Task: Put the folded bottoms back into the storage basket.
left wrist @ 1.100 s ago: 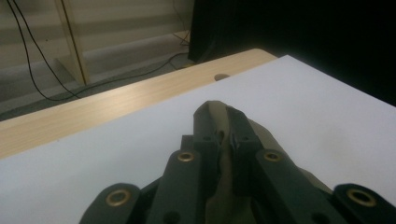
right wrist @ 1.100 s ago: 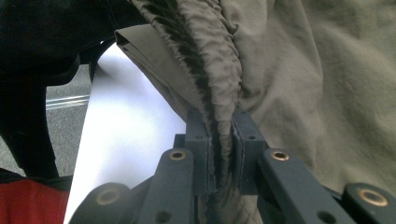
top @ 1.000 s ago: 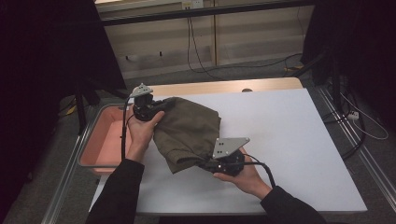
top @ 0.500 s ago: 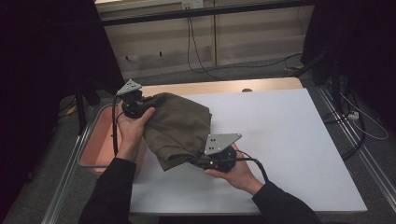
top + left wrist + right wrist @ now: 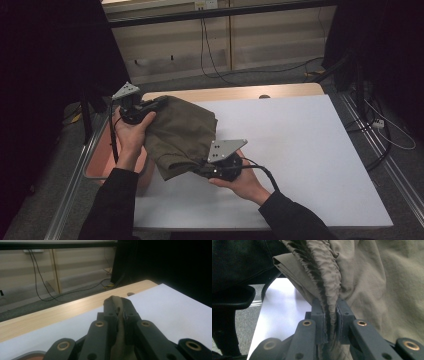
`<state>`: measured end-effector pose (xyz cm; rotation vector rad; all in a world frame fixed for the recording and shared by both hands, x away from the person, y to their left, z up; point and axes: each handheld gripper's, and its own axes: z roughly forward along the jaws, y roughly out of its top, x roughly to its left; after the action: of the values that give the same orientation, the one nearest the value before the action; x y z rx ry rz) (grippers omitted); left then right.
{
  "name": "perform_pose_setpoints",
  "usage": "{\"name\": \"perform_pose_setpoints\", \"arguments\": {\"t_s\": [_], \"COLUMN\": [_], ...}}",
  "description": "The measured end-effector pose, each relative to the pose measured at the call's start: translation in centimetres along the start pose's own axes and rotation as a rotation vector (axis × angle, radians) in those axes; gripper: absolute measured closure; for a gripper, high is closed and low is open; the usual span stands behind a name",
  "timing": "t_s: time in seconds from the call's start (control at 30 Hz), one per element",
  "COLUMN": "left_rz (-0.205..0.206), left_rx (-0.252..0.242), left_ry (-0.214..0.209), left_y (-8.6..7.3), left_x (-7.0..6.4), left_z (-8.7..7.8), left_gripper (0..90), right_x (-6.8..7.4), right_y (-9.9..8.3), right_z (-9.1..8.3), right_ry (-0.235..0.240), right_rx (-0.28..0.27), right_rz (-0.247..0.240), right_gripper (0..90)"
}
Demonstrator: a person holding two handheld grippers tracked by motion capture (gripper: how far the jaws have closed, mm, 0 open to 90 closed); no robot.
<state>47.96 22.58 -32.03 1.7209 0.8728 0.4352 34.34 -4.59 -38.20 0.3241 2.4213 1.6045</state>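
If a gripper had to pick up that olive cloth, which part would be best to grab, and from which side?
Grip the bunched hem, coming in edge-on from the side. The olive cloth is limp, so only a gathered fold fills the jaws. The right gripper is clamped on a puckered, seamed edge at the near corner, and the left gripper pinches a fold at the far corner, so the cloth hangs spread between them.

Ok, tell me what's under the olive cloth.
Under the olive cloth lies the white table; its left part overhangs a pink bin. Whatever sits directly beneath the folds is covered.
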Motion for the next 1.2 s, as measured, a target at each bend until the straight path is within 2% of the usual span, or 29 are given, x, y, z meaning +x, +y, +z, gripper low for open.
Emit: {"name": "perform_pose_setpoints", "arguments": {"t_s": [0.4,0.6,1.03,1.2], "left_rz": [0.001,-0.017,-0.009,-0.005], "left_rx": [-0.029,-0.047,-0.079,-0.085], "left_ry": [0.025,0.033,0.066,0.092], "left_y": [0.6,0.7,2.0,2.4], "left_x": [1.5,2.2,3.2,4.0], "left_z": [-2.1,-2.7,-4.4,-5.4], "left_gripper": [84.8,84.8,85.0,85.0], "right_x": [0.0,-0.2,-0.5,-0.6], "right_y": [1.6,2.3,3.9,4.7], "right_z": [1.4,2.0,3.2,4.0], "right_ry": [0.018,0.023,0.024,0.032], "right_rx": [-0.019,-0.022,-0.045,-0.046], "right_rz": [-0.018,-0.011,-0.021,-0.031], "right_gripper": [79.3,79.3,79.3,79.3]}}
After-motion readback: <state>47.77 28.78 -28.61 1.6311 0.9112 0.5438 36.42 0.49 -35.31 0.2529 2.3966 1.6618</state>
